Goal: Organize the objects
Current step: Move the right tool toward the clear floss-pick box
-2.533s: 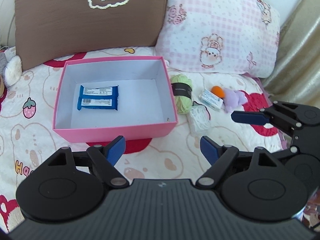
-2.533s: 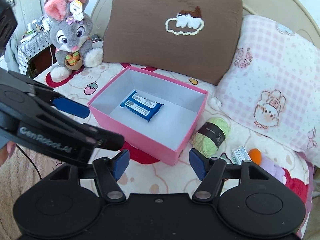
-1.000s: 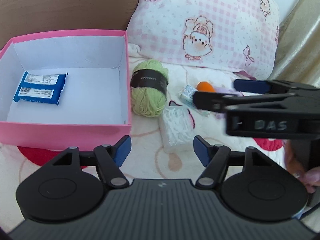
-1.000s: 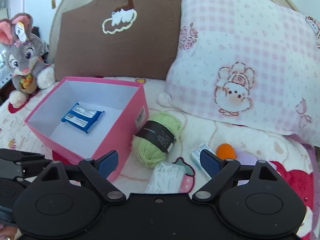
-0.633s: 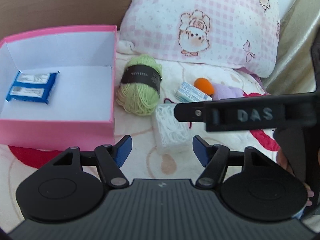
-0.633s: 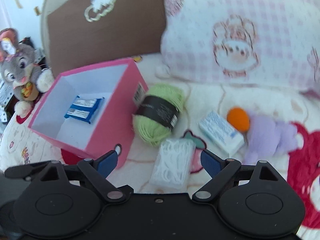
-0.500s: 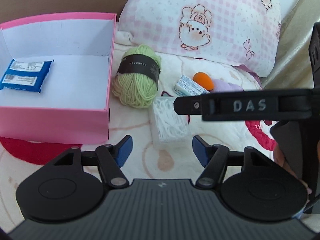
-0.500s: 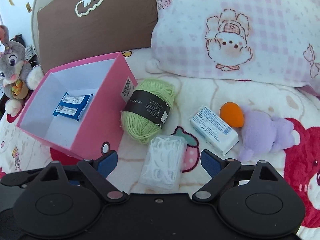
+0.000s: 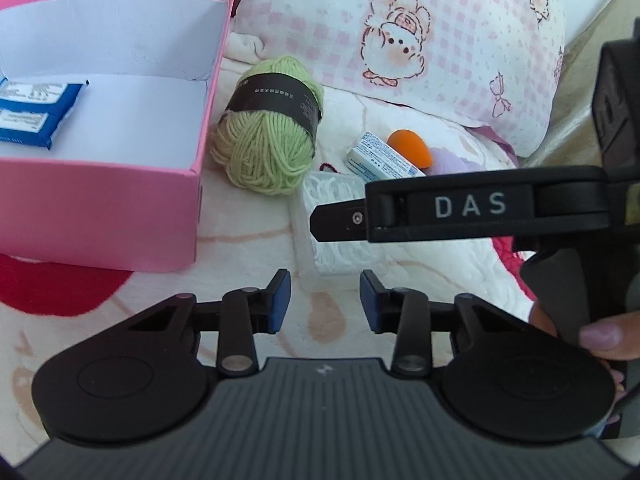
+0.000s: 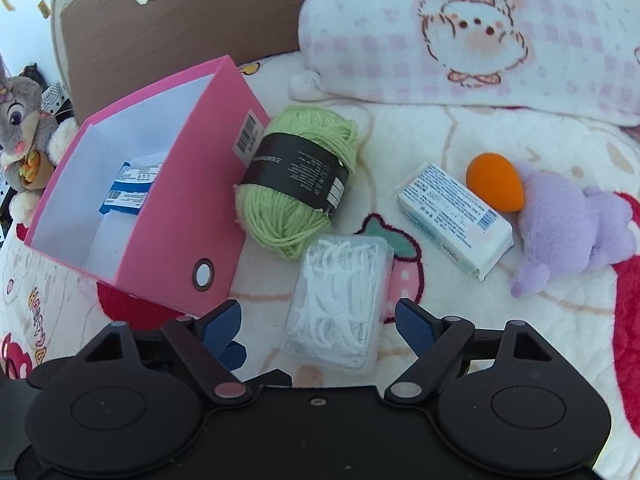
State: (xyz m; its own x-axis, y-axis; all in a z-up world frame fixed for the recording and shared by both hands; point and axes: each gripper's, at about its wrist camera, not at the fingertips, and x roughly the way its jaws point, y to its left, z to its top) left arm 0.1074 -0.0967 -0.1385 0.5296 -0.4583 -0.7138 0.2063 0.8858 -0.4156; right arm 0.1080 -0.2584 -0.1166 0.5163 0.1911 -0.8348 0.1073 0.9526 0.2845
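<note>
Right gripper [image 10: 318, 322]: blue pads wide apart, having just narrowed a little; nothing gripped. The clear box of floss picks [image 10: 340, 300] lies on the blanket [image 10: 460, 304] with its near end between the pads, a gap showing on each side.

Left gripper [image 9: 322, 300]: jaws have just been closing, a narrow gap now left between the pads, nothing between them. Only bare blanket sits in that gap; the floss box's near edge lies just beyond the tips.

View differences: the left wrist view shows the right gripper's black arm crossing in front of the floss box and hiding its far half, plus the person's fingertip [image 9: 600, 336] on the handle at right. The right wrist view shows the whole floss box, the purple plush [image 10: 576, 224], and a grey rabbit toy [image 10: 20, 120] at far left.

Edges and room: the pink box [image 10: 192, 216] stands left of the floss picks, its near corner close to the right gripper's left pad. The green yarn ball [image 10: 296, 192] touches the pink wall and lies just behind the floss box. A white packet [image 10: 452, 220] and orange egg shape [image 10: 496, 180] lie to the right, apart from the floss box. Blue packet [image 9: 32, 116] inside the pink box.
</note>
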